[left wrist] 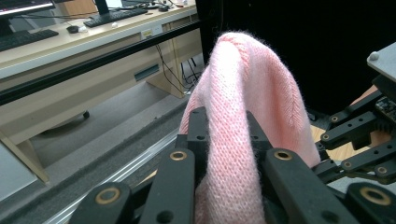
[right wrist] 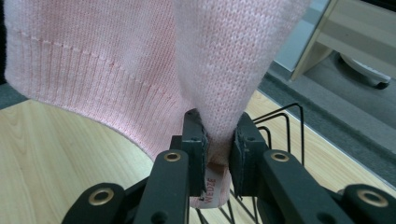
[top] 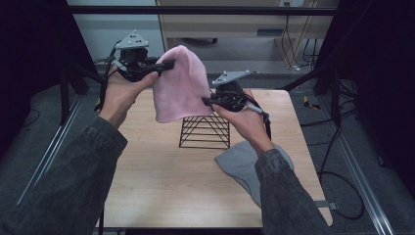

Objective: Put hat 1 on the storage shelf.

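A pink knit beanie (top: 181,83) hangs in the air above the wooden table (top: 156,171), held from both sides. My left gripper (top: 169,63) is shut on its upper left part; the pink knit (left wrist: 233,154) bulges between the black jaws. My right gripper (top: 208,101) is shut on the beanie's right lower edge, with the ribbed hem and a small label (right wrist: 210,189) pinched between the pads. Just below the beanie stands a black wire rack (top: 205,131) shaped like a pyramid. A grey beanie (top: 240,164) lies flat on the table under my right forearm.
The table's right edge runs beside a metal rail (top: 362,186) and loose cables on the floor. A black frame bar (top: 195,10) crosses overhead at the back. Behind it stands a desk (left wrist: 70,42) with keyboards.
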`<state>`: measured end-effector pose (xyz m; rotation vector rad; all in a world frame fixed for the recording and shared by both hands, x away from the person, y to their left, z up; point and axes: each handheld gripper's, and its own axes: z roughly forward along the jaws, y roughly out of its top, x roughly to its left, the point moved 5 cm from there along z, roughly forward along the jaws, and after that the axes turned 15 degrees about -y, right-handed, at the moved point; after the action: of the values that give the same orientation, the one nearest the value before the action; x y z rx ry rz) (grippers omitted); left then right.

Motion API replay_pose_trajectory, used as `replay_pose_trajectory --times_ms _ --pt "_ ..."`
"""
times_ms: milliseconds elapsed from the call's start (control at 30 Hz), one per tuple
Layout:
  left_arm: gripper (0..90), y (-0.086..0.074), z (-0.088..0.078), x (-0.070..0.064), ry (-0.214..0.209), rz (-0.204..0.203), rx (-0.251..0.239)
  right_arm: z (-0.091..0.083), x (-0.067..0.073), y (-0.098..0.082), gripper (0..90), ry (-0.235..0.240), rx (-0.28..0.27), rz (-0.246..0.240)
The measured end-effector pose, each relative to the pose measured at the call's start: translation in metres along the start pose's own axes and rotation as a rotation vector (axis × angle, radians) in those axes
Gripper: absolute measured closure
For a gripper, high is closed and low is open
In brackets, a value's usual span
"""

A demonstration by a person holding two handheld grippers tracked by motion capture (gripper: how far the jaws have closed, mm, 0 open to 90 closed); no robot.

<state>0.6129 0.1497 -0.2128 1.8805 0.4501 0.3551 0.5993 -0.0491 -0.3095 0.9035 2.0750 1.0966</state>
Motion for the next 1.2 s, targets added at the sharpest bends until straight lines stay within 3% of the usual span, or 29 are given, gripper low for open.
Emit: replay_pose_trajectory --times_ms 300,567,800,1200 --pt "78.2 0.006 0.016 0.005 -0.015 -0.011 0.002 0.003 -0.013 -0.004 78.1 -0.028 -0.003 0.036" --pt "78.0 0.006 0.043 0.011 -0.016 0.004 0.060 0.005 -0.027 -0.014 78.1 -0.037 0.024 0.060" --pt "77.7 0.010 0.064 0.021 -0.027 -0.020 0.044 0.005 -0.041 -0.019 78.1 -0.051 0.017 0.113" --pt "77.4 -0.010 0.087 0.018 -0.048 -0.016 0.061 0.009 -0.044 -0.044 78.1 -0.081 0.046 0.082"
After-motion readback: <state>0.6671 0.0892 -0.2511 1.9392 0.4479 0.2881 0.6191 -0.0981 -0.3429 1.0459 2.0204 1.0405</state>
